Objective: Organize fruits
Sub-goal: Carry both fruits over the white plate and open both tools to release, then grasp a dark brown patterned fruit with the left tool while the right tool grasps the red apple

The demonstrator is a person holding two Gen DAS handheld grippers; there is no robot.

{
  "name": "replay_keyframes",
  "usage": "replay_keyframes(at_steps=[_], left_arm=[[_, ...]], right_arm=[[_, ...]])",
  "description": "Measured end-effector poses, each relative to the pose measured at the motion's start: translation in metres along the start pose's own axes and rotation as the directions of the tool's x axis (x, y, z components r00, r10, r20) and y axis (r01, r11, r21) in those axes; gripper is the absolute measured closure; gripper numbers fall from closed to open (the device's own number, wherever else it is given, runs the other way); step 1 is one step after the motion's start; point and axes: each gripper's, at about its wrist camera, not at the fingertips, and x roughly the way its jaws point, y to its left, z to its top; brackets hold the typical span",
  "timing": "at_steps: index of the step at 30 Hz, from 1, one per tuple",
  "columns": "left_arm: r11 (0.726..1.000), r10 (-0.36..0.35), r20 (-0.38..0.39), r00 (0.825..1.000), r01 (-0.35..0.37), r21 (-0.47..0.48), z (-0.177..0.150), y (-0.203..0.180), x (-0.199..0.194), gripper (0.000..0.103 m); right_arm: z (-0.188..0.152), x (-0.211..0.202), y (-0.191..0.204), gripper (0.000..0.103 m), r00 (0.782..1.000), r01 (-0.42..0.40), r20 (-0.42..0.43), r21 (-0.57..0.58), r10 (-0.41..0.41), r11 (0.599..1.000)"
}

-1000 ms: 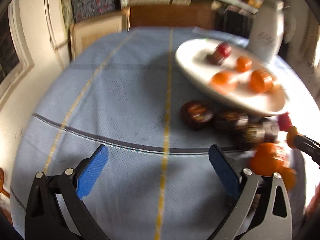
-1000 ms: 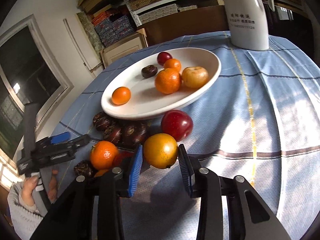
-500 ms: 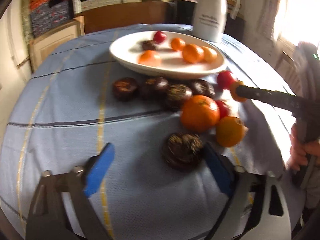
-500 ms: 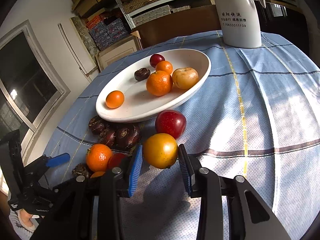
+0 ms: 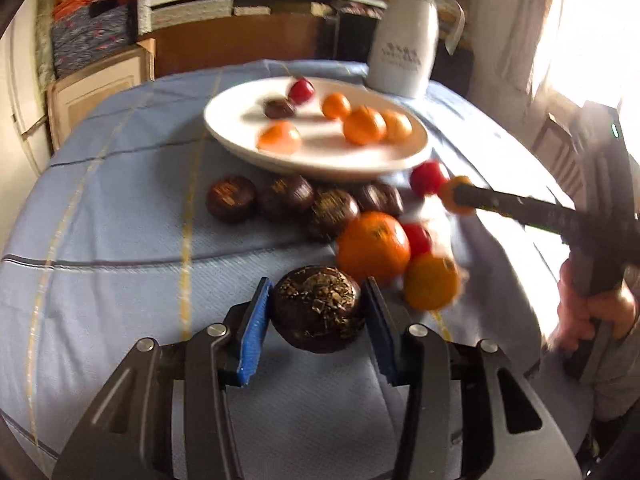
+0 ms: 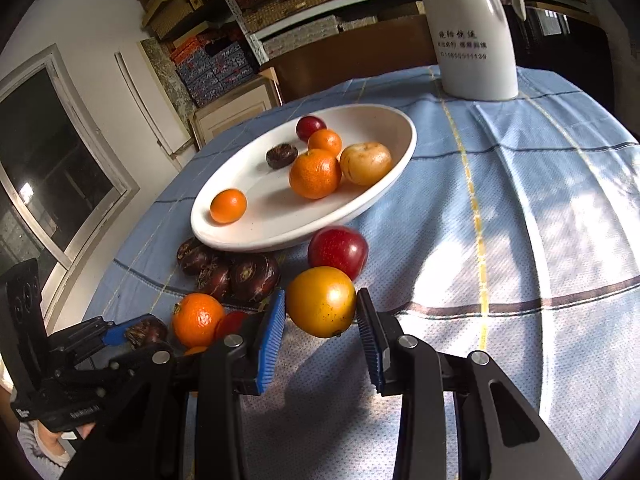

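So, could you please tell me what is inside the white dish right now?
The white dish holds three oranges, a yellow fruit, a red fruit and a dark brown one. Anything behind the big orange is hidden.

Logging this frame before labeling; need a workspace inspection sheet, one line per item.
Surface: round table under a blue tablecloth, sunlit at the right.
Job's things: white plate holding six fruits; red apple, dark fruits and an orange loose on the cloth beside it.
Clutter: white jug behind the plate.
Grippers: left gripper closed around a dark round fruit; right gripper closed around a yellow-orange fruit.
Cables: nothing seen.
Surroundings: shelves of boxes, window at left.
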Motion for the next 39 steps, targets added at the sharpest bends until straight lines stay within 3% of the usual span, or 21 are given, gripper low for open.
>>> replay_keyframes(at_steps=[4,10,17,23,25,26,30,33,36,39], left_arm=[[1.000,0.027,0.063,0.998,-0.026,-0.018,0.033,0.010,-0.012,0.058],[0.997,0.081,0.135,0.988,-0.078,-0.027,0.104,0.012,-0.002,0.058],[0.993,0.098,0.077,0.992,-0.092,-0.077,0.151,0.028,0.069,0.058],[0.991,0.062,0.018,0.998,-0.060,-0.124,0.147,0.046,0.111,0.057],[0.989,0.060,0.018,0.998,-0.057,-0.140,0.145,0.051,0.114,0.045],[0.988,0.067,0.024,0.997,-0.063,-0.142,0.145,0.052,0.113,0.030],[0.987,0.127,0.081,0.989,-0.118,-0.105,0.139,0.042,0.094,0.011],[0.984,0.171,0.108,0.979,-0.164,-0.074,0.130,0.032,0.079,0.006],[0.980,0.196,0.133,0.972,-0.190,-0.058,0.118,0.026,0.066,0.005],[0.975,0.219,0.149,0.964,-0.213,-0.057,0.100,0.023,0.052,0.005]], right_arm=[[0.014,-0.015,0.006,0.066,0.997,0.012,0.082,-0.027,-0.010,1.000],[0.071,-0.012,0.008,0.067,0.991,0.007,0.133,-0.013,-0.006,1.000],[0.111,0.051,0.017,0.067,0.998,0.000,0.057,-0.032,0.002,0.999],[0.113,0.094,0.030,0.066,1.000,-0.008,-0.018,-0.083,0.007,0.997],[0.112,0.092,0.028,0.063,1.000,-0.008,-0.013,-0.074,0.007,0.997],[0.112,0.089,0.026,0.061,1.000,-0.009,-0.006,-0.059,0.009,0.998],[0.111,0.069,0.014,0.057,0.999,-0.023,0.029,-0.006,0.023,1.000],[0.102,0.052,0.006,0.043,0.998,0.000,0.065,0.020,-0.002,1.000],[0.091,0.037,-0.001,0.040,0.996,0.014,0.088,0.027,-0.016,1.000],[0.075,0.024,-0.006,0.031,0.994,0.042,0.103,0.040,-0.045,0.998]])
